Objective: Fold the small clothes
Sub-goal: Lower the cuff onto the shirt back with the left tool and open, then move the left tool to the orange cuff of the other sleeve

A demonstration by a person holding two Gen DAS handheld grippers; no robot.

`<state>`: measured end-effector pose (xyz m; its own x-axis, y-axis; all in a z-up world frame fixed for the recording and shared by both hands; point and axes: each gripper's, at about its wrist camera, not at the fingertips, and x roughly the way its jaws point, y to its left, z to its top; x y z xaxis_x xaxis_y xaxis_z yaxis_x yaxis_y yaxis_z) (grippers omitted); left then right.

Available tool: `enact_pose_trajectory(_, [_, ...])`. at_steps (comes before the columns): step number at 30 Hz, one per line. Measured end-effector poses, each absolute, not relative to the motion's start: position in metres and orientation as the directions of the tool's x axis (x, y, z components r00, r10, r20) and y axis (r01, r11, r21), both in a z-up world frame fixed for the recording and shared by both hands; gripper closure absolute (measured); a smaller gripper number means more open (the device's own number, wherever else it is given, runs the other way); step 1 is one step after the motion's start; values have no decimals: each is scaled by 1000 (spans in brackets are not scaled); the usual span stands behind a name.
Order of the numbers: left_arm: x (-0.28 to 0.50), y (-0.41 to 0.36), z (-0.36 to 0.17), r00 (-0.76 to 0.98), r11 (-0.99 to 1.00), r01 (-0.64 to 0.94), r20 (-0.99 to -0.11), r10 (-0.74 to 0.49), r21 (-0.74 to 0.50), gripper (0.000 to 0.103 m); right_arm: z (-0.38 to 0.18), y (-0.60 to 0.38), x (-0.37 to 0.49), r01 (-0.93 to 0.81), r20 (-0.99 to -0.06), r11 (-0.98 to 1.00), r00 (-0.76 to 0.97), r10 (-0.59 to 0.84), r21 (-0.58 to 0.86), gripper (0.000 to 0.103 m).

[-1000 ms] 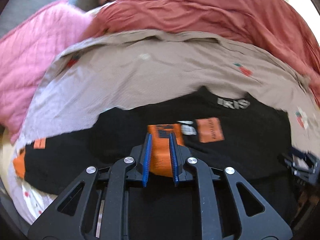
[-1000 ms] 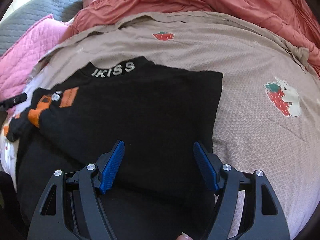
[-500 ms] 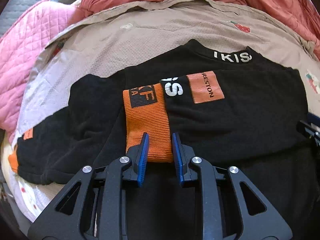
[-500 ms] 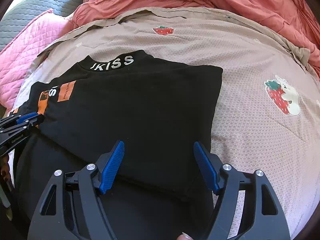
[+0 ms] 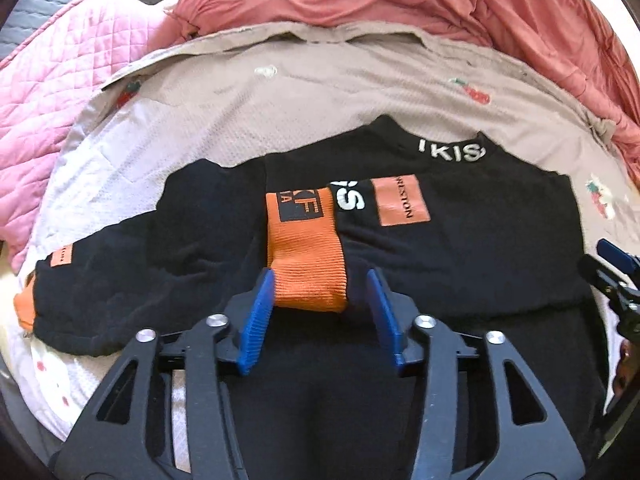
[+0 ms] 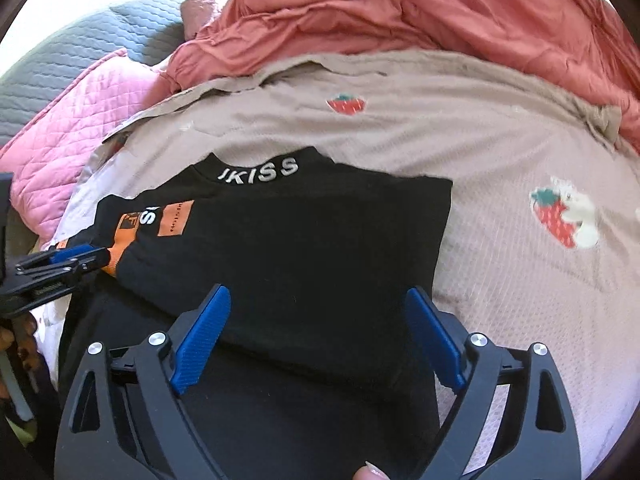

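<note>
A black sweater with white letters on its collar lies flat on the bed. One sleeve is folded across its body, ending in an orange cuff. My left gripper straddles that cuff; its jaws are opening and neither pad presses on it. My right gripper hovers over the sweater's right half, jaws opening, with only flat cloth below. The left gripper shows at the left edge of the right wrist view, by the cuff. The right gripper shows at the right edge of the left wrist view.
The sweater rests on a beige sheet printed with strawberries. A coral duvet is bunched along the far side. A pink quilt and a grey quilt lie at the left. A person's fingers hold the left gripper.
The left gripper was shut on the orange cuff; it laid the cuff on the sweater's body and let go, its jaws spreading. The right jaws widened a little.
</note>
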<state>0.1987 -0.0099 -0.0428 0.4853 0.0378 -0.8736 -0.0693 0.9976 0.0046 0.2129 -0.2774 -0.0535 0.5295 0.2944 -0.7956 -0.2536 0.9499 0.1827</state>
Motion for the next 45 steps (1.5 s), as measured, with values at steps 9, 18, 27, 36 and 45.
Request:
enact_pose_trajectory(9, [178,-9,-15,536,998,-62,-843,42,10,13,-40,-259,199,-319,-751,938,585,305,132,5])
enact_pose_trajectory(18, [155,9,2,558,995,-97,-828,50,-5,10,-16,-254,177,-355,-674,927,655,342,125,5])
enact_pose_trajectory(27, [133,31,11,567,991,-132,-821,66,-12,10,-5,-239,154,-358,-647,931,692,320,78,5])
enact_pose_trajectory(36, [114,73,15,570,978,-205,-817,88,-38,10,-2,-208,131,-381,-645,923,693,324,53,5])
enact_pose_trajectory(45, [97,129,12,562,942,-322,-820,109,-95,10,1,-160,109,-428,-666,903,666,336,28,5])
